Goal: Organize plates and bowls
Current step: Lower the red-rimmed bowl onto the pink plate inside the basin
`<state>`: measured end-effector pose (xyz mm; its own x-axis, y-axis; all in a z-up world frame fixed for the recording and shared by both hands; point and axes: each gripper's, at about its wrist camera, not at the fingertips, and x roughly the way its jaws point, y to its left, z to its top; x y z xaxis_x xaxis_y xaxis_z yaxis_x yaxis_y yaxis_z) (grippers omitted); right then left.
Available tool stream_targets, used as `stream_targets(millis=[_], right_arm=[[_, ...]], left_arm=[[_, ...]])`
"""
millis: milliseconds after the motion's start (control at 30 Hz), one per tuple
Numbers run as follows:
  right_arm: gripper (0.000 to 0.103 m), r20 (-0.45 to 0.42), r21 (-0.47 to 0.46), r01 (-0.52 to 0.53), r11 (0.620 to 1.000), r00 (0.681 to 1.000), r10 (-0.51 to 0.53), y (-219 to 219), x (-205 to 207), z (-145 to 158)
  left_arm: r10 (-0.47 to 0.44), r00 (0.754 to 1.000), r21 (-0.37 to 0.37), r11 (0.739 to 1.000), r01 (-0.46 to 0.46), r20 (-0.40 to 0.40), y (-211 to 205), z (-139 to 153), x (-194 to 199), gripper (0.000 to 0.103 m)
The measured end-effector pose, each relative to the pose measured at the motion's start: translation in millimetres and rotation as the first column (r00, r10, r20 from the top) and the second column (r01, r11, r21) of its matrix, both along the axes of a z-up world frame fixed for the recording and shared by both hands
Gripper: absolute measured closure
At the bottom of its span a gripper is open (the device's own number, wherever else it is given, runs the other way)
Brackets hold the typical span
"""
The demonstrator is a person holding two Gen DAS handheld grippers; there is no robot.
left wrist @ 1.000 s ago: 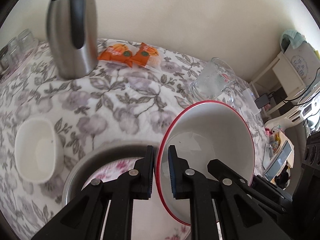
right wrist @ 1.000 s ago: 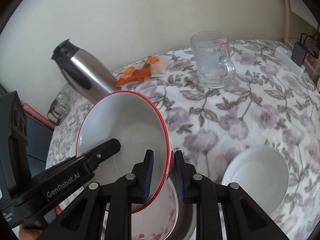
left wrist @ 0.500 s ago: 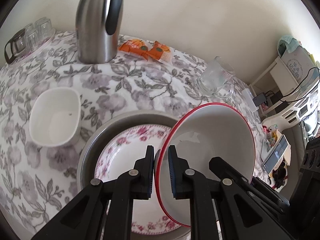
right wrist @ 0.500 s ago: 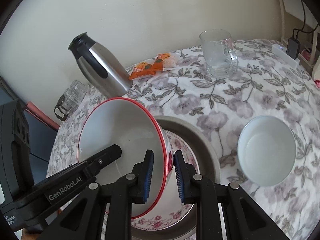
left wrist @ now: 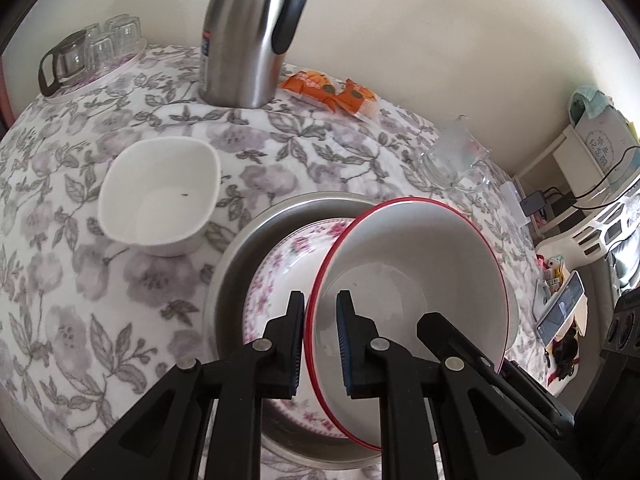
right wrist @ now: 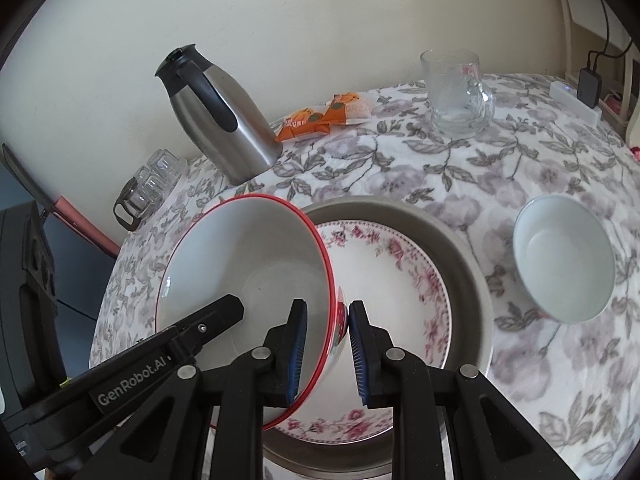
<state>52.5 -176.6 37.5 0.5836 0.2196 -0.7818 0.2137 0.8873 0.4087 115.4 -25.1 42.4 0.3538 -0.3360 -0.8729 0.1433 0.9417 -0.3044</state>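
A white bowl with a red rim [left wrist: 416, 264] [right wrist: 248, 264] is held from both sides over a pink-flowered plate [left wrist: 288, 256] [right wrist: 396, 280], which lies in a grey metal pan [left wrist: 240, 248] [right wrist: 468, 248]. My left gripper [left wrist: 320, 336] is shut on the bowl's near rim. My right gripper [right wrist: 328, 344] straddles the opposite rim; its jaws have widened and a gap shows beside the bowl wall. A squarish white bowl [left wrist: 160, 196] sits left of the pan. A round white bowl [right wrist: 564, 260] sits right of it.
On the flowered tablecloth stand a steel thermos jug [left wrist: 252, 32] [right wrist: 216, 108], orange snack packets [left wrist: 332, 88] [right wrist: 320, 120], a glass mug [left wrist: 456, 160] [right wrist: 456, 92] and a tray of small glasses [left wrist: 92, 52] [right wrist: 152, 184]. Shelves and cables [left wrist: 592, 184] lie beyond the table's right edge.
Both grippers carried the red-rimmed bowl back and lowered it over the flowered plate in the pan. The jaws of both grippers have spread a little.
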Motion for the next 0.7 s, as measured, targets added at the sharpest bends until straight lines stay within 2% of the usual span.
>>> stream_targets(millis=[133, 700], right_arm=[[0.08, -0.004, 0.033, 0.023, 0.999, 1.0, -0.023, -0.5, -2.8, -6.8], [0.08, -0.064, 0.034, 0.026, 0.999, 0.998, -0.023, 6.1, 8.3, -30.9]], left_arm=[[0.007, 1.0, -0.022, 1.0, -0.008, -0.011, 6.7, -2.5, 1.1, 0.088], [0.007, 0.999, -0.014, 1.0, -0.007, -0.048, 12.2, -19.8, 8.0, 0.088]])
